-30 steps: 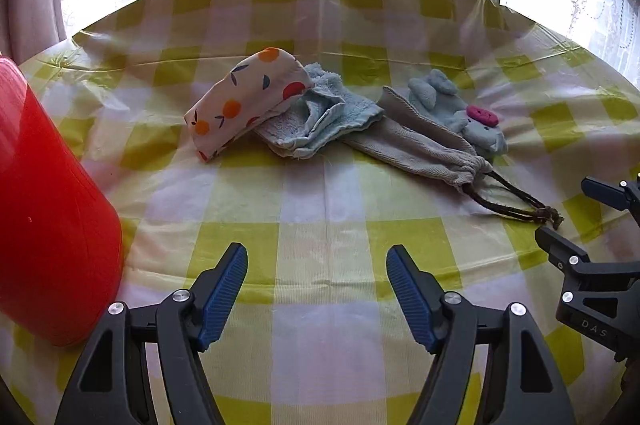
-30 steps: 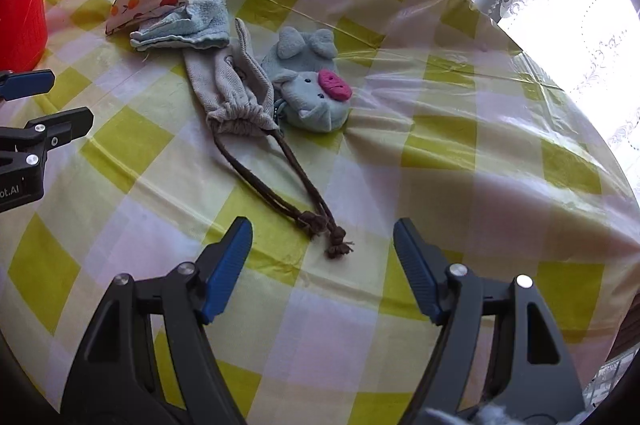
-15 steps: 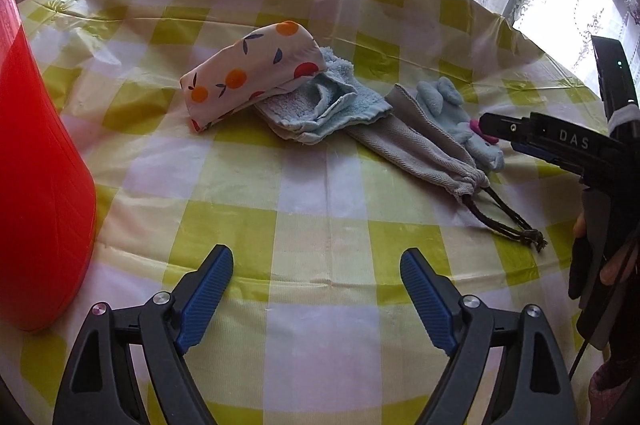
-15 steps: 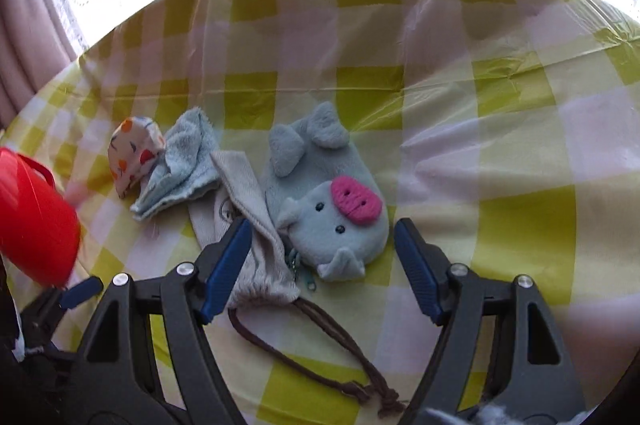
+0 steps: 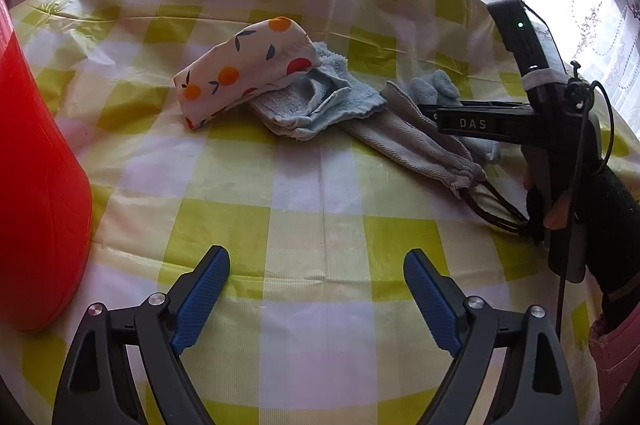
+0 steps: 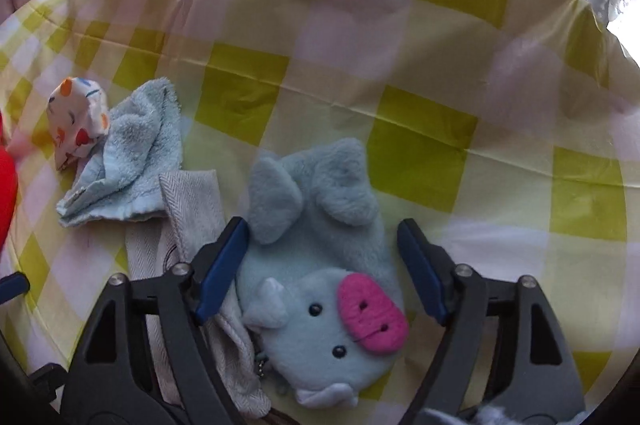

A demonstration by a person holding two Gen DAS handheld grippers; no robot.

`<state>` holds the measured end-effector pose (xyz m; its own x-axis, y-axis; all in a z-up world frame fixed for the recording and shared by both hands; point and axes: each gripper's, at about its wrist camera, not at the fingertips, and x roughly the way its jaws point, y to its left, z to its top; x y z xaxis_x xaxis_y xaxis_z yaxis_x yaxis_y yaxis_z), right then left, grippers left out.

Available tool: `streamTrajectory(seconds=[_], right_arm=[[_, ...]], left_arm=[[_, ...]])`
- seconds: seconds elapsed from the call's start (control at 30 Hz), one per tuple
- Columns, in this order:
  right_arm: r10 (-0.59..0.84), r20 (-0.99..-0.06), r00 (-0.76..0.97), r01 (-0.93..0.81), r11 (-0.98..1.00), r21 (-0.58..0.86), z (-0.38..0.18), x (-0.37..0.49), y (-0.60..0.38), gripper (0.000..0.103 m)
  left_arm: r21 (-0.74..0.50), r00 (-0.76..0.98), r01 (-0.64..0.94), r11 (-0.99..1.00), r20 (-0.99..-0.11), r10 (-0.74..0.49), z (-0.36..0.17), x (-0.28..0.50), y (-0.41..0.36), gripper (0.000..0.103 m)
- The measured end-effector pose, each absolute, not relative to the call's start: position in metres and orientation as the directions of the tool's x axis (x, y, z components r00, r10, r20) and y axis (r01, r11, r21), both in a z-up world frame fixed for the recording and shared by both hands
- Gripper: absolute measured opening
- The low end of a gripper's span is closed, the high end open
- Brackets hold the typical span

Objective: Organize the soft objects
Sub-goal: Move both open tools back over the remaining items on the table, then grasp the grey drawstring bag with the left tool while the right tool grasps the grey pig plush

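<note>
A light-blue plush pig (image 6: 320, 309) with a pink snout lies on the yellow-checked tablecloth (image 5: 320, 209). My right gripper (image 6: 322, 265) straddles it, its jaws closing; the right pad still stands a little clear of the plush. Beside the pig lies a grey drawstring bag (image 6: 192, 201), then a crumpled blue towel (image 5: 320, 105) and a fruit-print pouch (image 5: 244, 73) resting on it. My left gripper (image 5: 316, 289) hovers over bare cloth nearer the camera, jaws opening, nothing between them. In the left wrist view the right gripper's body hides most of the pig (image 5: 436, 87).
A tall red container (image 5: 36, 185) stands at the left edge of the table. Lace curtains and a bright window run behind the table's far edge. A person's dark-sleeved hand (image 5: 608, 225) holds the right gripper at the right.
The right gripper has swung from the bag's cord forward over the pig, which now lies between its fingers. The left gripper's jaws have spread slightly wider.
</note>
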<state>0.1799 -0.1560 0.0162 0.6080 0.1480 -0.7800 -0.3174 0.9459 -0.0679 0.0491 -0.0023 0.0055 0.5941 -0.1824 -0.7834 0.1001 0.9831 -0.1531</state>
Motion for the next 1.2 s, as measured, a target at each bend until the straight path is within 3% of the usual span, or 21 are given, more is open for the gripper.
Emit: streamTrajectory(seconds=[0.03, 0.2, 0.33, 0.47, 0.57, 0.6, 0.63, 0.7, 0.77, 0.9, 1.03, 1.1, 1.2], right_arm=[[0.137, -0.765, 0.629, -0.305, 0.949, -0.081, 0.023, 0.168, -0.161, 0.020], [0.143, -0.658, 0.739, -0.179, 0.984, 0.012, 0.066, 0.094, -0.214, 0.019], [0.143, -0.619, 0.772, -0.126, 0.989, 0.072, 0.082, 0.044, -0.248, 0.019], [0.138, -0.618, 0.774, -0.111, 0.990, 0.083, 0.083, 0.014, -0.260, 0.019], [0.166, -0.624, 0.763, -0.103, 0.985, 0.137, 0.081, -0.007, -0.272, 0.019], [0.171, -0.625, 0.762, -0.102, 0.984, 0.146, 0.080, -0.015, -0.274, 0.019], [0.173, -0.624, 0.762, -0.100, 0.984, 0.150, 0.080, -0.022, -0.275, 0.019], [0.183, -0.624, 0.760, -0.101, 0.981, 0.164, 0.076, -0.035, -0.277, 0.019], [0.195, -0.629, 0.752, -0.095, 0.977, 0.189, 0.070, -0.049, -0.280, 0.019], [0.246, -0.670, 0.700, -0.116, 0.965, 0.234, 0.052, -0.072, -0.269, 0.019], [0.277, -0.689, 0.670, -0.164, 0.960, 0.226, 0.044, -0.093, -0.242, 0.019], [0.279, -0.663, 0.695, -0.167, 0.959, 0.229, 0.054, -0.103, -0.232, 0.019], [0.281, -0.551, 0.786, -0.181, 0.956, 0.230, 0.093, -0.125, -0.222, 0.019]], left_arm=[[-0.157, 0.583, 0.112, 0.981, -0.789, -0.193, 0.006, 0.049, -0.007, 0.090], [-0.289, 0.543, 0.098, 0.952, -0.786, -0.294, 0.008, 0.065, -0.037, 0.090], [-0.351, 0.553, -0.054, 0.935, -0.790, -0.265, 0.007, 0.108, -0.062, 0.093], [-0.229, 0.525, -0.183, 0.956, -0.845, -0.101, 0.002, 0.151, -0.096, 0.101], [-0.060, 0.500, -0.106, 0.992, -0.866, 0.001, -0.004, 0.161, -0.127, 0.100], [-0.016, 0.517, -0.072, 0.997, -0.856, 0.024, -0.004, 0.154, -0.133, 0.084], [0.006, 0.543, -0.030, 1.000, -0.839, 0.021, -0.002, 0.143, -0.136, 0.051], [-0.057, 0.526, 0.092, 0.994, -0.845, -0.097, 0.003, 0.118, -0.133, 0.018], [-0.134, 0.497, 0.145, 0.980, -0.846, -0.190, 0.006, 0.083, -0.119, 0.018], [-0.126, 0.506, 0.230, 0.965, -0.832, -0.229, 0.007, -0.001, -0.092, 0.018], [0.019, 0.573, 0.247, 0.969, -0.809, -0.131, 0.014, -0.058, -0.074, 0.018], [0.058, 0.620, 0.228, 0.972, -0.778, -0.099, 0.030, -0.067, -0.068, 0.018], [0.079, 0.731, 0.174, 0.982, -0.678, -0.075, 0.073, -0.079, -0.049, 0.018]])
